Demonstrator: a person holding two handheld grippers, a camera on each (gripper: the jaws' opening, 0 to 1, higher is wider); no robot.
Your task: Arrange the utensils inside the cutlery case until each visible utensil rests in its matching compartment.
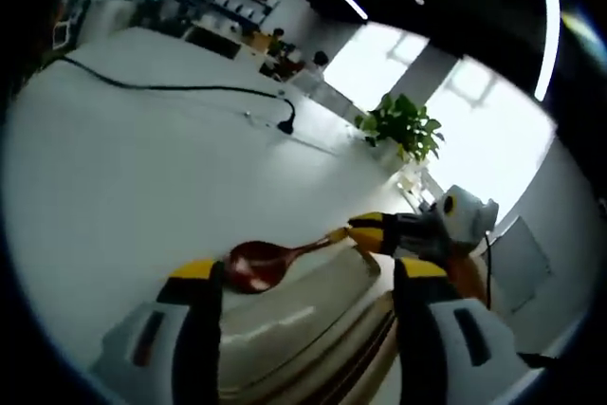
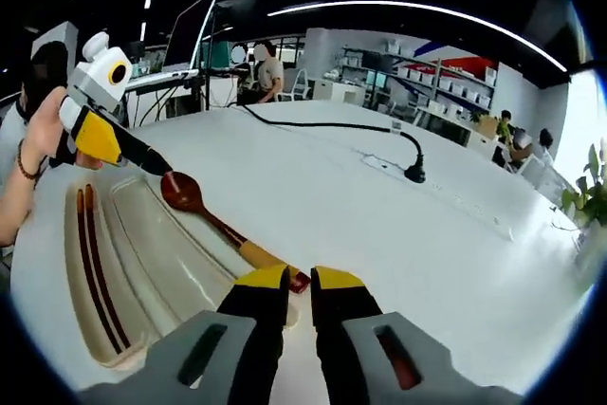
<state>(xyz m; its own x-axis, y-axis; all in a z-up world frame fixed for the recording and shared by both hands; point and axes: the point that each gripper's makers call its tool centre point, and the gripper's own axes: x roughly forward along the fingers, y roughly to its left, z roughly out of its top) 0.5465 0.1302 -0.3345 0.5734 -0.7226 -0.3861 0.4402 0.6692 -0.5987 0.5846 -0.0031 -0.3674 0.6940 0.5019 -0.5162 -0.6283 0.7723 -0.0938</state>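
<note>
Now the wooden spoon [image 2: 204,208] spans both claws — right gripper [image 2: 298,284] clenched on its handle end, left gripper [image 1: 305,274] spread wide, bowl beside one jaw, above the cutlery case [image 2: 142,263].

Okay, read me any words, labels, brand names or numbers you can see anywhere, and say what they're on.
None can be read.
Cutlery case: no marking visible.
Wooden spoon: no marking visible.
Left gripper and right gripper: yellow and black, no lettering visible.
Shelf bins at the back: any labels are too small and blurred.
Monitor: nothing legible.
</note>
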